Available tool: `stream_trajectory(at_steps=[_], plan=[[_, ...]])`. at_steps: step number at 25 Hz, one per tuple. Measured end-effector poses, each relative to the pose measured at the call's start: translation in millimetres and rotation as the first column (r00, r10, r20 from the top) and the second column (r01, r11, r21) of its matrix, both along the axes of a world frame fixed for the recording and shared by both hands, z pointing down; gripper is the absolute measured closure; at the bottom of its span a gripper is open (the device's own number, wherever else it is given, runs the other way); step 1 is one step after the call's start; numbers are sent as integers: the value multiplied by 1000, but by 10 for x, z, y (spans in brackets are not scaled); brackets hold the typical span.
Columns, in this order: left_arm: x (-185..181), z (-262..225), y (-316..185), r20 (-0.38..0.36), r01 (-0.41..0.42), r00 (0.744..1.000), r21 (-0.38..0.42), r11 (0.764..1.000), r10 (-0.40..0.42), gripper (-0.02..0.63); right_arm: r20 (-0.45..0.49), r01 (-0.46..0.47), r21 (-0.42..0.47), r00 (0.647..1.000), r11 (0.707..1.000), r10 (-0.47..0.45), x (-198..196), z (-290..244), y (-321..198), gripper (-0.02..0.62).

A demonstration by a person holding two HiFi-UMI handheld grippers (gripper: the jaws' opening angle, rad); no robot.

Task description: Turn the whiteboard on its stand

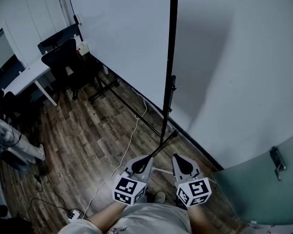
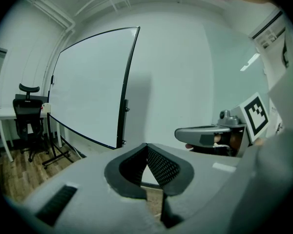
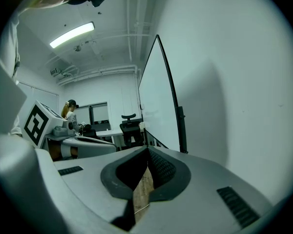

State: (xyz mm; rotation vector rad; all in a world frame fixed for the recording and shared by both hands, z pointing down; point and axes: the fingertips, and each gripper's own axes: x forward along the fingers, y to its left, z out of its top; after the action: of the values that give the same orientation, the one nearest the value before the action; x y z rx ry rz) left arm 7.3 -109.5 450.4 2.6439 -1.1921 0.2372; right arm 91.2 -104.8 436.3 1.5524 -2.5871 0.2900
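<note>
The whiteboard (image 1: pixel 122 33) is a big white panel in a black frame; its near edge is a vertical black post (image 1: pixel 171 72) that runs down to a stand foot (image 1: pixel 158 133) on the wooden floor. It stands close to the wall, ahead of me. In the left gripper view the whiteboard (image 2: pixel 90 84) is ahead on the left; in the right gripper view the whiteboard (image 3: pixel 156 106) shows nearly edge-on. My left gripper (image 1: pixel 145 159) and right gripper (image 1: pixel 176 158) hang low, side by side, short of the post. Both are shut with nothing between the jaws.
A white desk (image 1: pixel 27 77) with black office chairs (image 1: pixel 63 57) stands at the back left. Cables (image 1: pixel 129 140) and a power strip (image 1: pixel 73 213) lie on the floor. A glass door with a handle (image 1: pixel 277 162) is at the right. A person (image 3: pixel 70 112) stands far off.
</note>
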Motion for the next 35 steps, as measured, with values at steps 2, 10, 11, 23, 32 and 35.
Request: stream_trajectory(at_steps=[2,10,11,23,32,35], plan=[[-14,8,-112,-4,-4,1000,2,1000,4,595,-5,-5,1,1000,1000,5,-11,11,-100,588],[-94,-43,-480,-4,-13,1000,18,1000,13,595,-21,-45,7,999,999,45,10,-48,-469,588],[-96,-48,-533,-6,-13,1000,17,1000,13,595,-21,-46,12,999,999,46,15,-56,-530,588],[37,-133,-1125,-14,-59,998,39,997,60,595,-35,-87,34,995,996,89,157,-183,-1226,588],[94,-133,-1508,12,-68,998,57,996,68,594,-42,-90,28,995,996,91,201,-160,-1694,588],[107,-133,-1621,17,-71,997,64,995,70,594,-46,-96,25,994,995,97,230,-138,-1859,586]])
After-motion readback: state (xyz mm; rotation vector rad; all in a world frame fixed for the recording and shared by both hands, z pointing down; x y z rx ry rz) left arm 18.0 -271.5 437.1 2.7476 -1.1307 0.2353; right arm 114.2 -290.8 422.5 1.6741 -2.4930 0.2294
